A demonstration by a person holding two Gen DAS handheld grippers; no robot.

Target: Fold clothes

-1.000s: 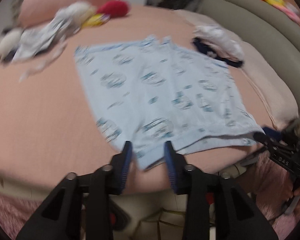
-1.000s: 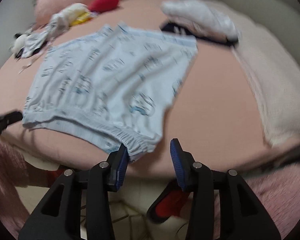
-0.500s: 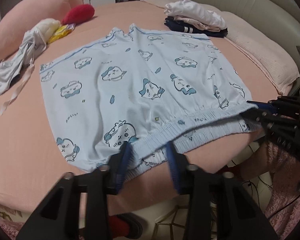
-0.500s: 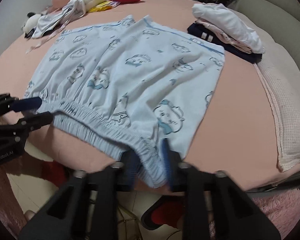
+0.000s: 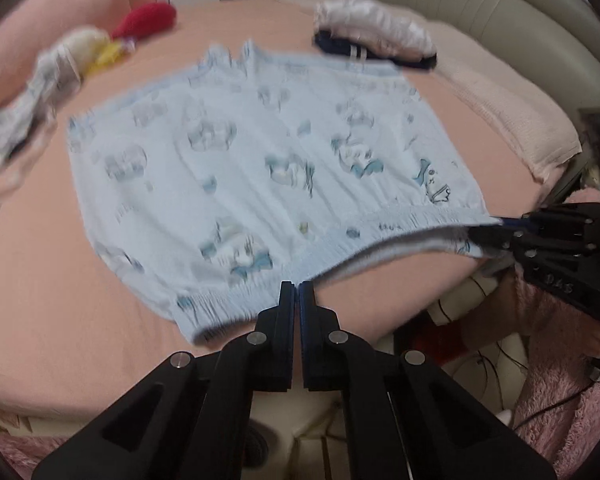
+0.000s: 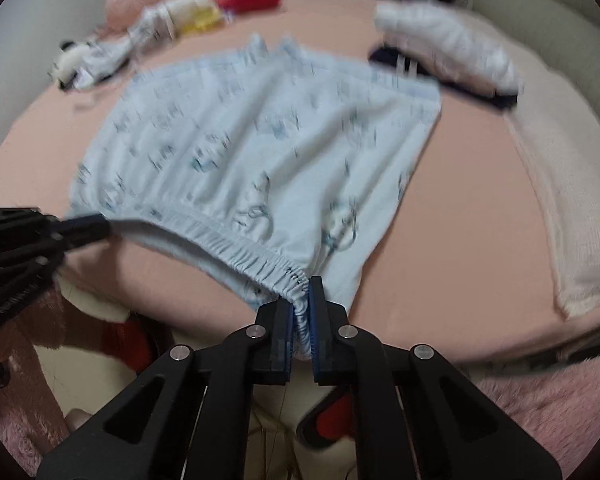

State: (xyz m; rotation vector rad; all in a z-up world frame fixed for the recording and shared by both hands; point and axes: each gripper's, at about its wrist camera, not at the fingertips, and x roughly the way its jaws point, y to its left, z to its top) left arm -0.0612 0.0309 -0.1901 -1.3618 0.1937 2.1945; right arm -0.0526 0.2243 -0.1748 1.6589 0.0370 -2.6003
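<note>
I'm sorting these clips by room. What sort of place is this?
Most likely a bedroom: the light blue shorts lie on a bed with a peach sheet, a pink pillow and a padded headboard behind.

Pale blue shorts [image 5: 260, 168] with a cartoon print lie spread flat on the pink bed [image 5: 52, 288], legs pointing away. The gathered elastic waistband [image 6: 236, 248] lifts off the near edge, stretched taut.

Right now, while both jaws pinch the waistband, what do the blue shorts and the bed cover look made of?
Shorts: thin, matte, probably cotton knit; soft folds, gathered elastic waistband. Bed cover: matte pink woven fabric, smooth; weave too blurred to tell.
</note>
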